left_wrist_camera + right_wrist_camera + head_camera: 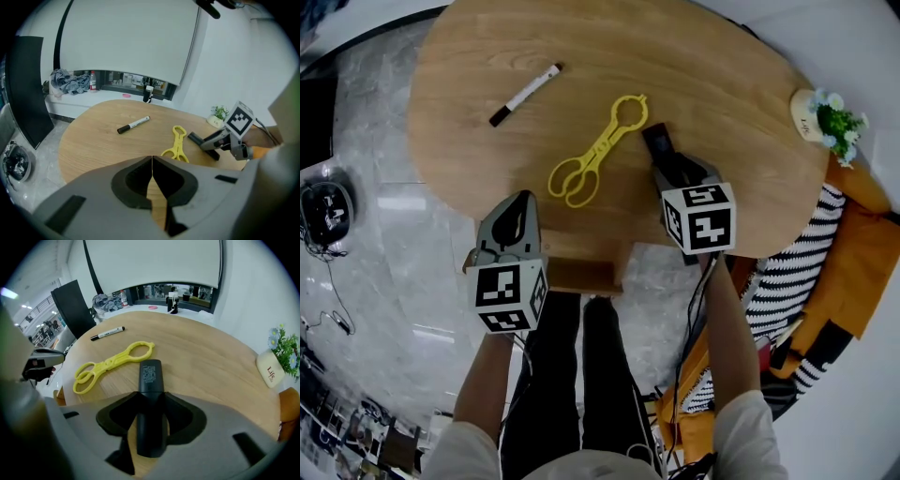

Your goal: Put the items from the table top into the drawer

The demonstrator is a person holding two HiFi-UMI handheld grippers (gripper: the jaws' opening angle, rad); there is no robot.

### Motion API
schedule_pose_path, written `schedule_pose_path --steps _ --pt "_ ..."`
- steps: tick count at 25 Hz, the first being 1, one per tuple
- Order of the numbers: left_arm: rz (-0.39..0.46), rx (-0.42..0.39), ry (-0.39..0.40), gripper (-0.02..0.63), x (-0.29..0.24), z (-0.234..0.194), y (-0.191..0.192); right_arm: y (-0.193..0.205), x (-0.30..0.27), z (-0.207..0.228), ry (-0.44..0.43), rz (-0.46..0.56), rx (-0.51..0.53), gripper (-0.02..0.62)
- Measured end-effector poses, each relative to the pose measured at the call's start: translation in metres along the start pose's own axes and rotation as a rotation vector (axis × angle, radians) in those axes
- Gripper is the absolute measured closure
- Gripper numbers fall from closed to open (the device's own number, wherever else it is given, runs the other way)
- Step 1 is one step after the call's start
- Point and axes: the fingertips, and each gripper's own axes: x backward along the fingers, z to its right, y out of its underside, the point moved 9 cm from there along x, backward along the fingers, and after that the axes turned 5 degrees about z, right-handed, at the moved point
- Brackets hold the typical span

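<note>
A black remote (150,380) lies lengthwise between the jaws of my right gripper (151,401), and both pads press its sides. In the head view this gripper (670,171) is over the round wooden table (722,75) near its front edge, with the remote (658,142) sticking out ahead of it. Yellow plastic tongs (595,152) lie just left of it. A black-and-white marker (525,94) lies farther back on the left. My left gripper (514,225) is shut and empty at the table's near edge, its jaws (152,164) meeting in a line.
A wooden drawer (581,275) juts out under the table's near edge, between the two grippers. A small flower pot (825,117) stands at the table's right rim. Orange and striped cloth (825,272) lies over a seat at the right.
</note>
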Motion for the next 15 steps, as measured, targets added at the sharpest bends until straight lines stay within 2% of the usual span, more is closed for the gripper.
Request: schedule_pose_path --steps 3,8,15 --pt "-0.004 0.004 0.002 0.595 0.003 0.003 0.003 -0.002 0.000 0.000 0.009 -0.026 -0.011 0.426" --pt "-0.011 0.001 -0.008 0.597 0.007 0.002 0.009 0.000 0.006 -0.001 0.030 0.003 -0.005 0.427" --pt "-0.020 0.055 -0.057 0.595 0.024 0.000 0.023 0.005 0.026 -0.013 0.017 0.032 0.006 0.426"
